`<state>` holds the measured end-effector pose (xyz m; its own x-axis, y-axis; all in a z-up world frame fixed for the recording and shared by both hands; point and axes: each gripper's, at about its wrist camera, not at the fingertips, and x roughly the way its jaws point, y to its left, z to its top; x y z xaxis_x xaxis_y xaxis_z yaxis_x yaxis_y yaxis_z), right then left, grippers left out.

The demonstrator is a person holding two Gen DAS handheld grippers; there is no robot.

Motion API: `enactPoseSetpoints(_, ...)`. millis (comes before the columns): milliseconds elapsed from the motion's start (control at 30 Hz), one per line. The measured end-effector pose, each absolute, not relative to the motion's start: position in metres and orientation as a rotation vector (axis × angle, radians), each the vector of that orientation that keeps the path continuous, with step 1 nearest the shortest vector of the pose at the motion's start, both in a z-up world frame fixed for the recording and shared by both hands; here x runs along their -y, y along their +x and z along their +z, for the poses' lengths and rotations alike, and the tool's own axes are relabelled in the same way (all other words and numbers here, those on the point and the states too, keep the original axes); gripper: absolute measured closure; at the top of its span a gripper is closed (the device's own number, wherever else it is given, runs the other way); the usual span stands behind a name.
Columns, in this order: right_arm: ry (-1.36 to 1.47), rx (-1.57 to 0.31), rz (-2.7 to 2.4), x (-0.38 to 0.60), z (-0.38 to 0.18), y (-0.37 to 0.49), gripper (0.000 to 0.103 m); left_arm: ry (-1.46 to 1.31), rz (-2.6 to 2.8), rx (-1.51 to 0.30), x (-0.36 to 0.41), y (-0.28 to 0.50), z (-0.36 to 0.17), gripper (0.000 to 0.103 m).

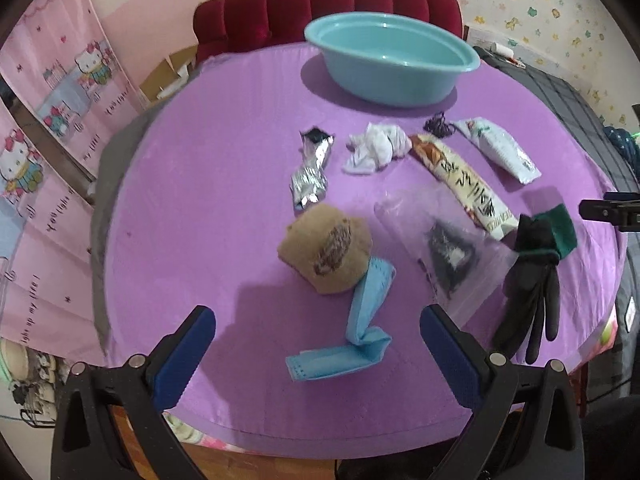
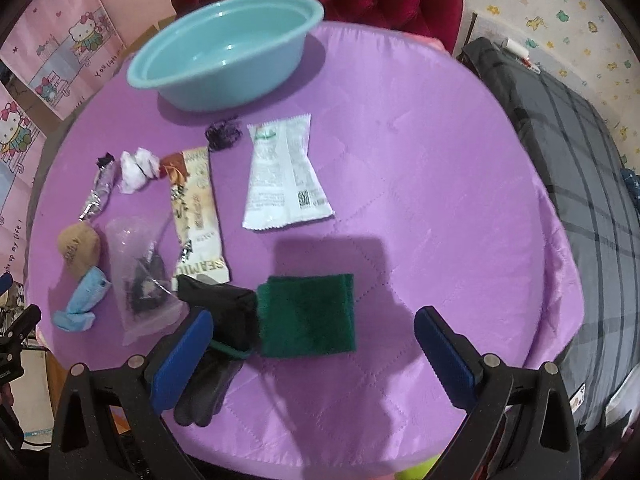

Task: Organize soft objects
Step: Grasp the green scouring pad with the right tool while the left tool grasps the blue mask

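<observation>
On the purple table lie a folded blue face mask [image 1: 352, 336], a tan cap [image 1: 326, 254], a crumpled white cloth [image 1: 376, 146], a black glove [image 1: 528, 292] and a dark green scrub pad [image 2: 308, 316]. My left gripper [image 1: 318, 320] is open and empty, above the mask. My right gripper [image 2: 314, 322] is open and empty, straddling the green pad, with its left finger [image 2: 182, 356] over the glove [image 2: 216, 344]. A teal basin [image 1: 390, 60] stands empty at the far side; it also shows in the right wrist view [image 2: 224, 44].
A silver wrapper [image 1: 310, 170], a long beige snack packet [image 1: 460, 184], a white sachet [image 2: 282, 172], a clear bag with dark contents [image 1: 440, 252] and a black hair tie [image 2: 222, 134] lie among them. A red chair [image 1: 320, 8] stands behind the table and a grey bed [image 2: 580, 152] to the right.
</observation>
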<state>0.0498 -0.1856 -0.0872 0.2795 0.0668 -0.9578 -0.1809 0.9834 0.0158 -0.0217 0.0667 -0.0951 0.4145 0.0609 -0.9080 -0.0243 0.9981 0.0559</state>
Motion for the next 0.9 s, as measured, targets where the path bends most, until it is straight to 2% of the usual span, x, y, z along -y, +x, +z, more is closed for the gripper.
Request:
enactPoseSetpoints(167,-0.13,-1.313,0.169,0.184,-0.113,0.059,0.001,0.037,0.042,-1.158,-0.067,-0.023,-0.111,0.0)
enactPoseSetpoints(367,-0.121,-1.38,0.179,0.184,-0.141,0.067,0.026,0.026,0.033,-1.187,-0.067,-0.022,-0.123,0.0)
enactPoseSetpoints(400,-0.117,-1.39,0.183,0.183,-0.144,0.067,0.04,0.027,0.032,-1.191,-0.067,-0.021,-0.125,0.0)
enactPoseSetpoints(433,-0.109,-1.401,0.19,0.182,-0.148,0.068,0.059,0.034,0.032,-1.197,-0.066,-0.02,-0.128,0.0)
enactPoseSetpoints(467,-0.1,-1.41,0.191,0.182,-0.152,0.069,0.069,0.038,0.032,-1.2,-0.065,-0.019,-0.129,0.0)
enactPoseSetpoints(500,-0.088,-1.414,0.195,0.183,-0.153,0.068,0.089,0.04,0.03,-1.203,-0.064,-0.019,-0.131,0.0)
enactPoseSetpoints(533,-0.068,-1.413,0.205,0.184,-0.154,0.068,0.097,0.039,0.028,-1.204,-0.064,-0.018,-0.132,0.0)
enactPoseSetpoints(900,-0.05,-1.374,0.199,0.189,-0.135,0.057,0.099,0.042,-0.011,-1.223,-0.059,-0.011,-0.145,0.002)
